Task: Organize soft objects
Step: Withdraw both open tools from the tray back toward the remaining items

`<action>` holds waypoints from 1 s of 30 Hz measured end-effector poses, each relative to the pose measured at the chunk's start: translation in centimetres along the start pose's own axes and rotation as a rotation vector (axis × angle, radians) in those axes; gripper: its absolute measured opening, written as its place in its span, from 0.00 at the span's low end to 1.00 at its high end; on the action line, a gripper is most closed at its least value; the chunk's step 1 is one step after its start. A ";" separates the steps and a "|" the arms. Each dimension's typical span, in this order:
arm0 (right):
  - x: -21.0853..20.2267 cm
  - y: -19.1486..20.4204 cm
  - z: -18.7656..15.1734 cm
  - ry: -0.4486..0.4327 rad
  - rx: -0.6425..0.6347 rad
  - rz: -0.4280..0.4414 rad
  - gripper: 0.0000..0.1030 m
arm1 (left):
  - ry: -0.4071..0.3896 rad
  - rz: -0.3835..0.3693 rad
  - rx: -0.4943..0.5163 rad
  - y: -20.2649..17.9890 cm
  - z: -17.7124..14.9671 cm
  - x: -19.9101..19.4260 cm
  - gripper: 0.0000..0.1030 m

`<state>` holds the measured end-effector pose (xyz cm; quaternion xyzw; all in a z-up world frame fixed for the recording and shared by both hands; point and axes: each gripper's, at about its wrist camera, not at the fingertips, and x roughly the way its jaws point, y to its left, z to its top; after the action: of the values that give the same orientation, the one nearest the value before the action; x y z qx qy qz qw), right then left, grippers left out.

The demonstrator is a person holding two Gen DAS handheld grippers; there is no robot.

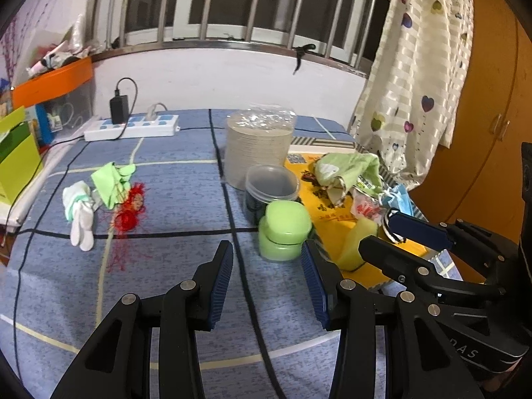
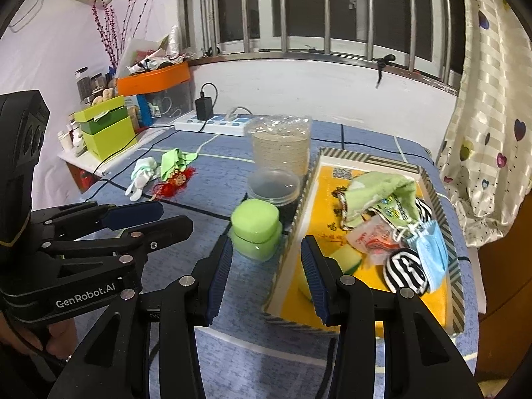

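Observation:
A white sock (image 1: 79, 216), a green cloth (image 1: 111, 179) and a red tassel ornament (image 1: 131, 209) lie together on the blue checked cloth at the left; they also show in the right wrist view, the sock (image 2: 141, 176) farthest left. A striped-rim tray (image 2: 454, 256) with a yellow floor holds a green towel (image 2: 375, 193), a blue face mask (image 2: 430, 256), a striped sock (image 2: 404, 269), a red-white packet (image 2: 372, 236) and a yellow sponge (image 2: 345, 256). My left gripper (image 1: 266, 282) is open and empty above the cloth. My right gripper (image 2: 266, 279) is open and empty over the tray's near left edge.
A green lidded jar (image 1: 286, 229), a clear tub (image 1: 271, 186) and a wrapped stack of discs (image 1: 257, 146) stand mid-table. A power strip (image 1: 133, 128) with charger and black cables lies at the back. Green boxes (image 2: 106, 126) and an orange-lidded bin (image 2: 156, 86) stand left.

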<state>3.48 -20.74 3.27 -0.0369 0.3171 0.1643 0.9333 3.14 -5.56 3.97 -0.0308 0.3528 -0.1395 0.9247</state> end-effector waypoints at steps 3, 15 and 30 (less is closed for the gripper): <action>0.4 0.8 0.3 0.001 -0.017 0.019 0.43 | -0.006 0.017 -0.011 0.7 0.0 -0.3 0.41; 2.9 3.7 1.7 0.013 -0.059 0.101 0.43 | -0.003 0.086 -0.071 4.5 -0.4 -0.5 0.41; 4.4 7.4 4.9 -0.017 -0.103 0.186 0.43 | -0.045 0.165 -0.132 9.9 1.0 -2.6 0.41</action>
<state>7.18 -11.71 4.78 -0.0540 0.3024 0.2668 0.9135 4.34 4.58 4.87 -0.0657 0.3415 -0.0385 0.9368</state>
